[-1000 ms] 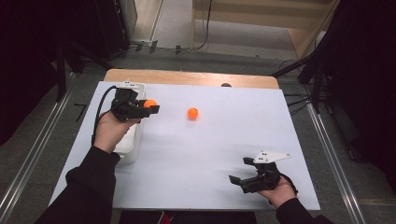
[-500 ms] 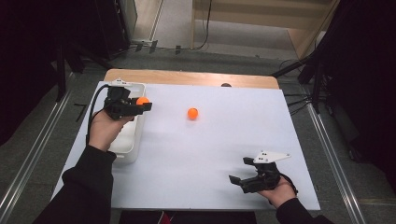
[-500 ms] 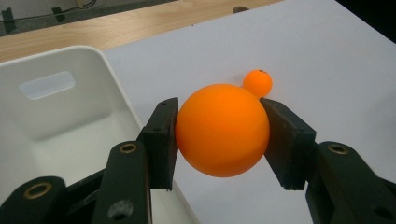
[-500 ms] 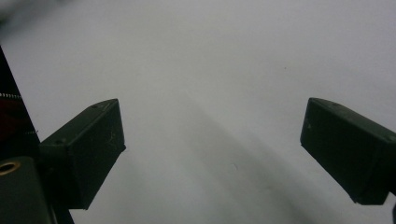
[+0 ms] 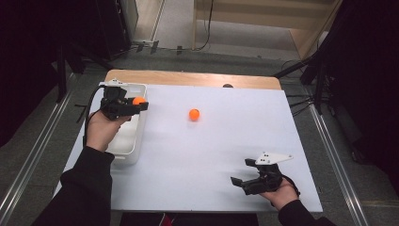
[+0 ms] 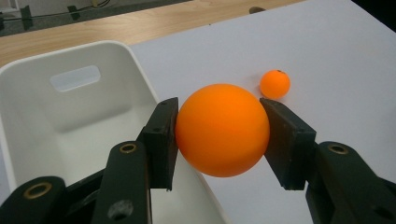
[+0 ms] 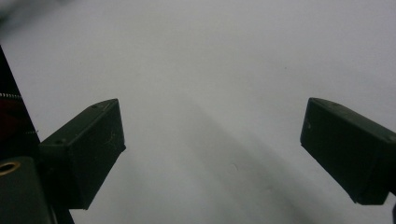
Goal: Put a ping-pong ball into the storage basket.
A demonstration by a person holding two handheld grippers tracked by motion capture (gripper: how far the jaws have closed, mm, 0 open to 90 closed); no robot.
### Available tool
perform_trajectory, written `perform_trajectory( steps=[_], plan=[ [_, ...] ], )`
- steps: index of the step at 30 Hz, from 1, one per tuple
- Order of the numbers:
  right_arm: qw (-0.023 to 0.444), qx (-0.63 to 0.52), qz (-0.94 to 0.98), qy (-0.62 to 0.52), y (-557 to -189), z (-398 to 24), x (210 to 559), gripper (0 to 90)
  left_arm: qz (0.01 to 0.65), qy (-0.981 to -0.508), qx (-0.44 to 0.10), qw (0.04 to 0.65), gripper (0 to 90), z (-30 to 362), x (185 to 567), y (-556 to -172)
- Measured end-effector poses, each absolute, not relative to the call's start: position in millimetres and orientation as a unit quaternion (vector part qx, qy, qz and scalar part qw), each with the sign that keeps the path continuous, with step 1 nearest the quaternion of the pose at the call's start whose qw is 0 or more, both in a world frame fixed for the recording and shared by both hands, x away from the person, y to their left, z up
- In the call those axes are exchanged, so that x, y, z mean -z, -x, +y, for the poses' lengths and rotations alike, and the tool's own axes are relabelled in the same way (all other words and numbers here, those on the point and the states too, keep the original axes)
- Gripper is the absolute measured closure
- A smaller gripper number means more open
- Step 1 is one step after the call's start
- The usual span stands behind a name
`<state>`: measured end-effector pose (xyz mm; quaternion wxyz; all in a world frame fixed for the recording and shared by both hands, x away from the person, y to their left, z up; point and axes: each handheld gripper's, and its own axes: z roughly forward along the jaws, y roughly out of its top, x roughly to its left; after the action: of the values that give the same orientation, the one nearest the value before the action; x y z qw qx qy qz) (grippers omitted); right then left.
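High view shows a white surface (image 5: 207,155) on a wooden table amid dark grey flooring, where the left hand-held gripper (image 5: 136,104) clamps a smooth orange ball (image 5: 138,100) above the white bin's (image 5: 126,141) rim, and the right hand-held gripper (image 5: 240,181) rests with jaws apart.

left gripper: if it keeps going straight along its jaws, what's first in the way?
Probably nothing close. The left gripper, shut on an orange ball, points past the white bin's rim over bare table. The second ball sits slightly off-line; depth is unclear.
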<state>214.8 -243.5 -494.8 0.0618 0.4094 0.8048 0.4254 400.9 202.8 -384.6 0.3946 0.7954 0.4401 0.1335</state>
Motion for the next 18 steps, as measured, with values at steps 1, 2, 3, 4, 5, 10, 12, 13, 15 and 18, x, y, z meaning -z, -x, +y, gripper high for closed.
perform_trajectory(
  steps=[1, 2, 3, 4, 5, 10, 12, 13, 15, 18],
  plan=[
    [0.062, -0.425, 0.805, -0.409, -214.8, -243.5, 494.9, 5.1, 0.443, -0.793, -0.134, 0.395, 50.4, 203.3, 384.8, -400.9],
    [0.062, -0.425, 0.805, -0.409, -214.8, -243.5, 494.9, 5.1, 0.445, -0.793, -0.135, 0.394, 50.4, 203.9, 384.9, -401.1],
    [0.062, -0.425, 0.805, -0.409, -214.8, -243.6, 494.8, 5.1, 0.445, -0.792, -0.135, 0.395, 50.4, 204.6, 385.3, -401.3],
    [0.062, -0.425, 0.805, -0.409, -214.8, -243.5, 494.9, 5.1, 0.446, -0.792, -0.135, 0.394, 50.4, 205.1, 385.5, -401.6],
    [0.062, -0.425, 0.805, -0.409, -214.8, -243.5, 494.9, 5.1, 0.447, -0.792, -0.137, 0.393, 50.4, 205.3, 385.6, -401.6],
    [0.062, -0.426, 0.804, -0.41, -214.7, -243.7, 495.0, 5.1, 0.452, -0.79, -0.144, 0.389, 50.4, 207.6, 386.8, -402.7],
    [0.062, -0.426, 0.804, -0.41, -214.6, -243.8, 494.9, 5.1, 0.455, -0.787, -0.146, 0.39, 50.3, 208.7, 387.6, -402.9],
    [0.062, -0.426, 0.804, -0.41, -214.6, -243.8, 494.9, 5.1, 0.456, -0.787, -0.15, 0.388, 50.4, 209.5, 387.9, -403.0],
    [0.062, -0.426, 0.804, -0.41, -214.6, -243.7, 495.0, 5.1, 0.461, -0.784, -0.153, 0.386, 50.4, 211.3, 388.8, -403.4],
    [0.062, -0.425, 0.805, -0.409, -214.5, -243.8, 495.2, 5.1, 0.468, -0.779, -0.157, 0.387, 50.3, 215.6, 389.8, -405.0]
  ],
)
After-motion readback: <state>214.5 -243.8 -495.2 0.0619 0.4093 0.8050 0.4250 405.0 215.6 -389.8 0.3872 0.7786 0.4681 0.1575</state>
